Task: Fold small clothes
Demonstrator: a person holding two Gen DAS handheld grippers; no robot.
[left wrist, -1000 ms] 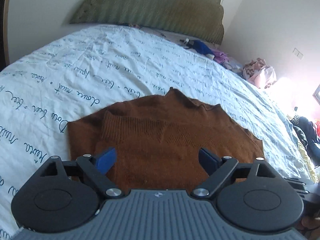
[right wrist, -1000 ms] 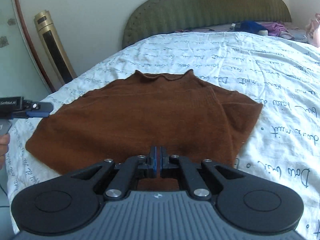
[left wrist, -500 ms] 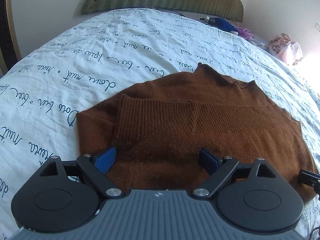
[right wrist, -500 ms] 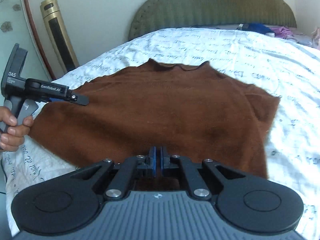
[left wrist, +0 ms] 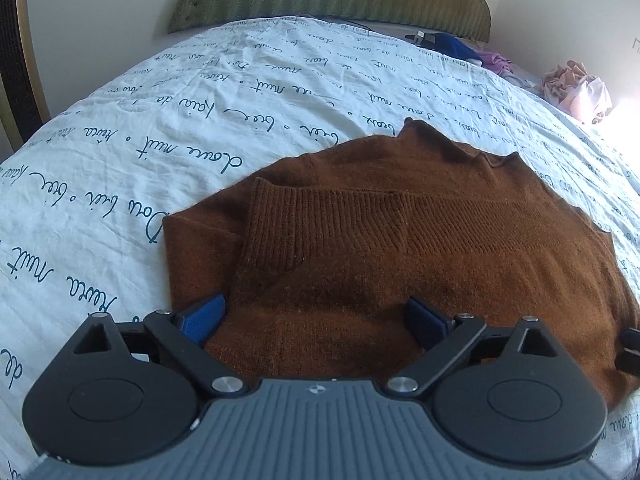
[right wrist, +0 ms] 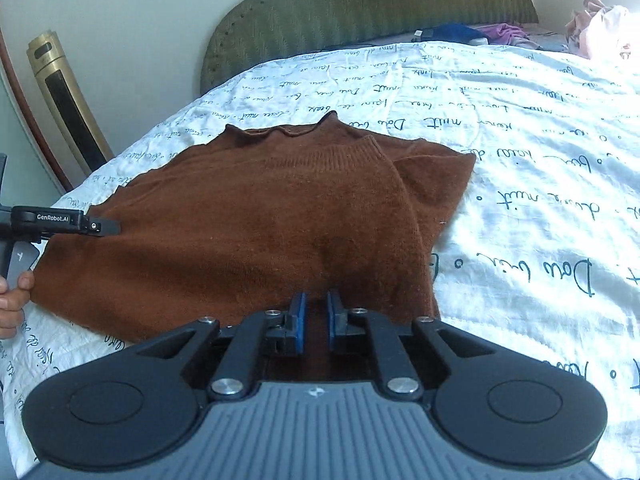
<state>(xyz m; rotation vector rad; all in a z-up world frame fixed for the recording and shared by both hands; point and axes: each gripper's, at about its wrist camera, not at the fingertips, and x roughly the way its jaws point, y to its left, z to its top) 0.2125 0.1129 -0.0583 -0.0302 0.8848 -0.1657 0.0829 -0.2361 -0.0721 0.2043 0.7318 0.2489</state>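
Note:
A brown knit sweater [left wrist: 420,248] lies flat on the bed, its sleeves folded in over the body; it also shows in the right wrist view [right wrist: 256,216]. My left gripper [left wrist: 316,316] is open wide, its blue pads just above the sweater's near hem. My right gripper [right wrist: 314,320] has its jaws a little apart over the near hem, with nothing held between them. The left gripper also appears at the left edge of the right wrist view [right wrist: 60,222], beside the sweater's left side.
The white bed sheet [left wrist: 200,92] with blue script covers the bed. A green headboard [right wrist: 360,4] stands at the far end. Loose clothes [left wrist: 576,88] lie at the far right. A gold tower appliance [right wrist: 64,100] stands left of the bed.
My right gripper was shut and has opened a little, letting go of the hem. Both grippers have come lower and closer over the sweater. The left gripper stays open.

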